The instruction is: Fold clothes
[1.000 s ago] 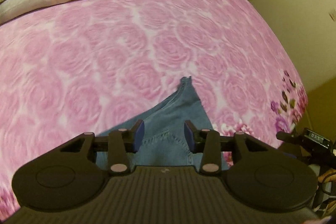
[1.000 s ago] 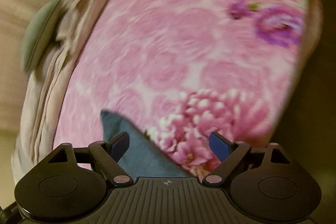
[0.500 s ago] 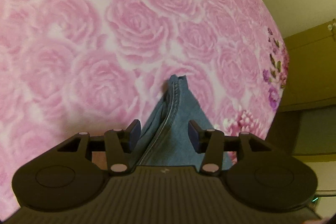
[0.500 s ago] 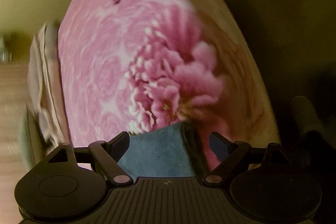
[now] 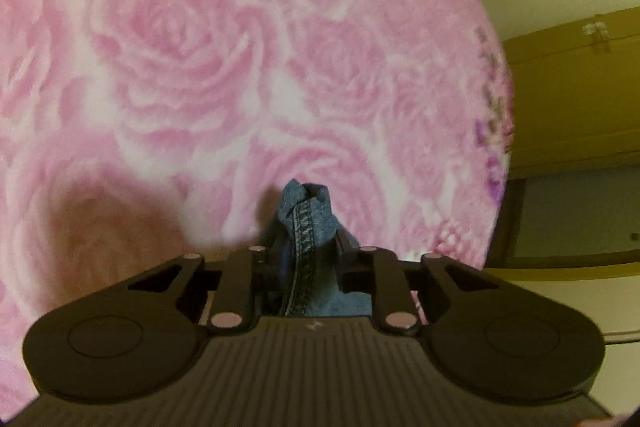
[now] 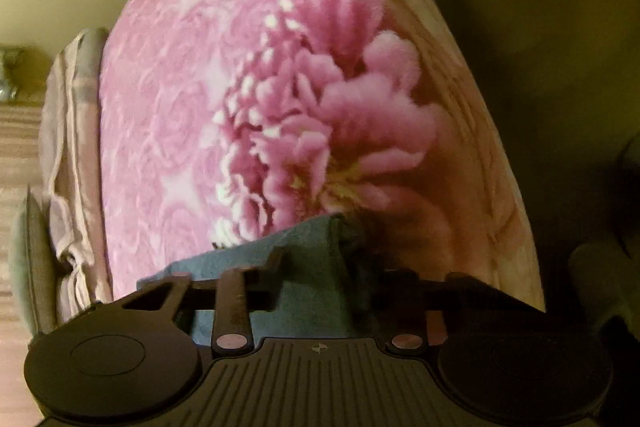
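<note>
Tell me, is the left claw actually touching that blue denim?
Touching. The left wrist view shows the left gripper closed on the denim garment, its stitched seam bunched and squeezed between both fingers.

Each hand-held gripper, the left (image 5: 307,257) and the right (image 6: 330,273), is built of matte black plastic, with a ribbed central body flanked by two rounded discs. Pale pinkish round pivot caps are set on the black linkage bars, and a small mark is printed at the body's front edge.

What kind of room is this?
Most likely a bedroom: a pink rose-print blanket covers a bed, folded bedding is stacked at its far end, and a wooden wardrobe stands beside it.
</note>
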Demonstrator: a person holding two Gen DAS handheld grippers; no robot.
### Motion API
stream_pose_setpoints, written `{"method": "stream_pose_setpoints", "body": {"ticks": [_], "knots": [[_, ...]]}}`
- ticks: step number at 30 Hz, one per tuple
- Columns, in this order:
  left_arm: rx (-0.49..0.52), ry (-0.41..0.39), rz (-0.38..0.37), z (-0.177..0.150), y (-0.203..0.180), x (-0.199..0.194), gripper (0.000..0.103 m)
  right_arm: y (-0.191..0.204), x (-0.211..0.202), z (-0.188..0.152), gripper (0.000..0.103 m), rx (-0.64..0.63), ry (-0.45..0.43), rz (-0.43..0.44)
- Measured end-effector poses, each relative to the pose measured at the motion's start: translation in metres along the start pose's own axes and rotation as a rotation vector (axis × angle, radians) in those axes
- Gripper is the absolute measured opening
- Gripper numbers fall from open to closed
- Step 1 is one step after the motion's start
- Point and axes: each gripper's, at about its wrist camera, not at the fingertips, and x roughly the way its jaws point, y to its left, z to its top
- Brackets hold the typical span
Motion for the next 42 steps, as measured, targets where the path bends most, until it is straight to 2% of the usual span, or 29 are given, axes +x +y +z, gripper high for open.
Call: {"method": "stream_pose_setpoints", "body": {"ticks": [1,2,5,8,10,11,12,14,17,21,23,27,29,30,31,32,33,36,38,39,41,42], "knots": [[0.007,-0.023,-0.018,0.0,0.003,-0.004,0.015,0.0,-0.003,0.0,0.011,-0.015,-0.002,0.02],[0.011,-0.044,-0.036,0.0,0.008,-0.008,0.015,0.002,-0.005,-0.001,0.008,-0.038,-0.007,0.044],[-0.055,-0.056,-0.081,0.002,0.032,0.0,0.016,0.004,0.002,-0.003,0.006,-0.096,-0.016,0.049],[-0.164,-0.053,-0.127,0.002,0.053,0.016,0.017,-0.01,0.014,0.001,0.007,-0.022,-0.001,0.071],[-0.201,-0.054,-0.156,-0.001,0.057,0.013,0.018,-0.012,0.005,-0.001,0.017,-0.041,0.005,0.083],[-0.205,-0.057,-0.159,-0.003,0.056,0.008,0.018,-0.012,0.0,-0.003,0.036,-0.05,0.008,0.089],[-0.201,-0.06,-0.155,-0.005,0.054,0.001,0.02,-0.013,-0.004,-0.004,0.044,-0.06,0.011,0.094],[-0.151,-0.058,-0.128,-0.013,0.049,-0.018,0.023,-0.015,-0.013,-0.007,0.044,-0.079,0.017,0.106],[-0.123,-0.019,-0.118,-0.039,0.051,-0.045,0.035,-0.018,-0.021,-0.02,0.044,-0.111,0.061,0.115],[-0.145,0.048,-0.137,-0.079,0.065,-0.059,0.037,-0.03,-0.023,-0.046,0.044,-0.118,0.116,0.131],[-0.166,0.049,-0.147,-0.092,0.073,-0.06,0.041,-0.035,-0.022,-0.052,0.044,-0.108,0.127,0.138],[-0.204,0.042,-0.196,-0.105,0.084,-0.051,0.041,-0.04,-0.02,-0.053,0.044,-0.116,0.141,0.152],[-0.216,0.034,-0.231,-0.108,0.088,-0.047,0.035,-0.042,-0.016,-0.054,0.044,-0.105,0.148,0.161],[-0.221,0.029,-0.239,-0.109,0.09,-0.047,0.03,-0.043,-0.014,-0.055,0.038,-0.101,0.151,0.164],[-0.215,0.021,-0.241,-0.109,0.091,-0.049,0.022,-0.041,-0.01,-0.056,0.023,-0.108,0.149,0.157],[-0.197,0.012,-0.243,-0.108,0.09,-0.051,0.013,-0.039,-0.009,-0.058,0.016,-0.124,0.146,0.144],[-0.171,0.002,-0.247,-0.107,0.087,-0.055,0.012,-0.036,-0.011,-0.061,0.012,-0.139,0.133,0.131],[-0.043,-0.036,-0.246,-0.105,0.074,-0.072,0.009,-0.017,-0.014,-0.074,0.009,-0.248,0.086,0.07],[0.007,-0.033,-0.196,-0.102,0.076,-0.07,0.01,-0.016,-0.01,-0.08,0.009,-0.278,0.069,0.035],[0.002,-0.024,-0.173,-0.102,0.082,-0.064,0.01,-0.019,-0.005,-0.08,0.009,-0.258,0.076,0.031],[-0.026,-0.021,-0.175,-0.103,0.087,-0.061,0.01,-0.023,0.0,-0.076,0.01,-0.227,0.098,0.033],[-0.041,-0.021,-0.18,-0.104,0.088,-0.061,0.011,-0.025,0.0,-0.074,0.015,-0.217,0.111,0.039]]}}
